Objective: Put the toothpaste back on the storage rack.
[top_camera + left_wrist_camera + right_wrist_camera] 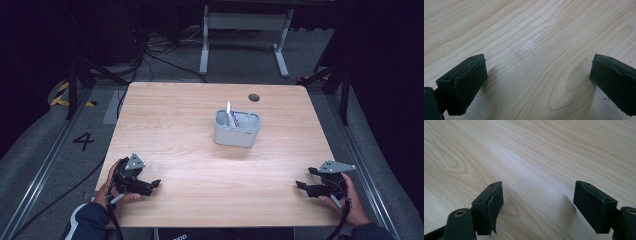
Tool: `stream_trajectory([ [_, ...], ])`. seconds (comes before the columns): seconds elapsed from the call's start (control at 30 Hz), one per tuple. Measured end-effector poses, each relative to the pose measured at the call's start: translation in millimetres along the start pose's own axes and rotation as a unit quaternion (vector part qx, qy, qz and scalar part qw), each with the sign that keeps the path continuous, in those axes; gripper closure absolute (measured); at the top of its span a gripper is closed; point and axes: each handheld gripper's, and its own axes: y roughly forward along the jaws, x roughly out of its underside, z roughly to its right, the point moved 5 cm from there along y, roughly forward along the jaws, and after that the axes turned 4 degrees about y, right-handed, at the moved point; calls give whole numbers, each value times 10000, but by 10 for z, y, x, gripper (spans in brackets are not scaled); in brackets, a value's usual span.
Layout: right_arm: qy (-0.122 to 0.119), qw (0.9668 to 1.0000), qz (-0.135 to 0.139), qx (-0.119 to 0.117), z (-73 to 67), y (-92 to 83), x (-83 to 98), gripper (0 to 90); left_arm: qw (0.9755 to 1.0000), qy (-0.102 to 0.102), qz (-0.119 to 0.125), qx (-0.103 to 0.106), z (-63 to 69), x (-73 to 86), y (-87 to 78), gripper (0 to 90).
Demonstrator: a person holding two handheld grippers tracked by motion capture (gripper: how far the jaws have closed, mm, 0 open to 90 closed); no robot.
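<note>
A grey two-compartment holder (237,128) stands on the wooden table (190,115), right of centre, with a white and reddish pen-like item (230,114) sticking out of its left compartment. My left gripper (152,186) rests at the table's near left, held by a hand, jaws wide apart over bare wood (534,57). My right gripper (302,181) sits low at the near right edge, jaws apart with nothing between them, and bare wood (536,170) lies under them. Both grippers are far from the holder.
A small dark round hole (254,97) sits near the table's far edge. Beyond the table stand white desk legs (204,45) and cables on a grey floor. A floor mark "4" (83,140) lies to the left.
</note>
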Motion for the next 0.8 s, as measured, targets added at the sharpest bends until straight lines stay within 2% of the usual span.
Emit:
stream_trajectory([
  [0.07,177,9997,134,-81,29,-27,53,241,10000,13,7,5,-2,-3,3,16],
  [0.17,243,9993,266,-86,44,-38,80,241,10000,27,2,10,-3,-5,4,15],
  [0.3,169,9995,256,-9,28,-32,84,232,10000,38,8,28,-2,-8,8,13],
  [0.8,183,9995,256,-9,30,-24,78,223,9999,97,-42,32,-15,-18,13,4],
])
